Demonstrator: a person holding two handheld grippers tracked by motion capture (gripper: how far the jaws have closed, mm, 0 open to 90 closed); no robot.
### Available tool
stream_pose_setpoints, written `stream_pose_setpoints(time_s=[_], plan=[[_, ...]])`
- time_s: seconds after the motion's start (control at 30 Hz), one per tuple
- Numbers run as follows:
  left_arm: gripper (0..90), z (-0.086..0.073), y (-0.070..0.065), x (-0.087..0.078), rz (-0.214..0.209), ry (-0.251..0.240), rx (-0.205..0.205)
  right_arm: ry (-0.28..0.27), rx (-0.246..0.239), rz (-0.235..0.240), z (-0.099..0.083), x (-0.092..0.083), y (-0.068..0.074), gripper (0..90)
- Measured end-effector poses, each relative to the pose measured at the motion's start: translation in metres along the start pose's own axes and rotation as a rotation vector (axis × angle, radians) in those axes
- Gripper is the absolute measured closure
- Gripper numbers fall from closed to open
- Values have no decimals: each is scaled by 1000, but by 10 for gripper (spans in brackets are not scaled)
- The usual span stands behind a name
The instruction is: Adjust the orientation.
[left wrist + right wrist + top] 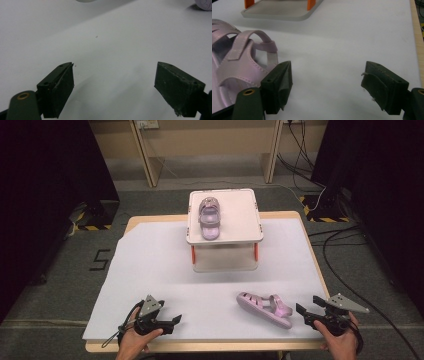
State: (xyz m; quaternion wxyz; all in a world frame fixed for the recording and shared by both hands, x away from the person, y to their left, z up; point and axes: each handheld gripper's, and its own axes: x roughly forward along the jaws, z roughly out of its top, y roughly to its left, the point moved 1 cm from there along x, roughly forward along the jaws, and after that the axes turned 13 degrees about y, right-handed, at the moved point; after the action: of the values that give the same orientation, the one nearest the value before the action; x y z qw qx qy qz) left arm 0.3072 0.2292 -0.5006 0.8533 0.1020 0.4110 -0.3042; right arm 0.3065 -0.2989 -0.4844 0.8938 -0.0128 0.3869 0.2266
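Presently, a pink sandal [265,309] is seen lying on its side at the lower right of the high view, on the white-covered bench [165,270]. Its mate [210,218] rests on a raised white tray [245,215] with orange legs, upper centre. The right gripper [306,310] is held just beside the lying sandal, jaws released and empty; the left gripper [175,320], lower left, is likewise spread with nothing between. The approach step is judged in hand; next, the right jaws would need closing on the sandal's heel strap. Grey floor, cables and dark panels surround the bench.
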Motion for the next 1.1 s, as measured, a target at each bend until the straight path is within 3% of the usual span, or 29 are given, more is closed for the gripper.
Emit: stream_pose_setpoints(time_s=[0.2, 0.4, 0.43, 0.53, 0.57, 0.8, 0.87, 0.97, 1.0, 1.03, 1.1], plan=[[156, 0, 0, 0, 0, -3, 2, -34, -14, 33, 6, -8, 7, 247], [156, 0, 0, 0, 0, 3, 0, -76, -49, 110, 15, -18, 22, 270], [156, 0, 1, 0, 1, 5, 0, -76, -54, 148, 17, -18, 28, 270], [156, 0, 0, 0, -1, 4, -1, -71, -69, 180, 19, -16, 34, 270], [156, 0, 0, 0, -1, 4, 1, -49, -94, 202, 21, -11, 39, 303], [156, 0, 0, -1, -2, 2, 0, 24, -116, 291, 24, 8, 50, 384], [156, 0, 0, 0, -2, 3, 0, 59, -107, 343, 25, 16, 51, 419], [156, 0, 0, 0, -2, 3, 0, 63, -112, 399, 25, 16, 52, 564], [156, 0, 0, 0, -2, 3, 0, 63, -112, 399, 25, 16, 52, 564], [156, 0, 0, 0, -1, 5, 0, 69, -108, 446, 24, 15, 56, 644], [156, 0, 0, 0, -1, 5, -1, 69, -122, 457, 23, 14, 62, 753]])
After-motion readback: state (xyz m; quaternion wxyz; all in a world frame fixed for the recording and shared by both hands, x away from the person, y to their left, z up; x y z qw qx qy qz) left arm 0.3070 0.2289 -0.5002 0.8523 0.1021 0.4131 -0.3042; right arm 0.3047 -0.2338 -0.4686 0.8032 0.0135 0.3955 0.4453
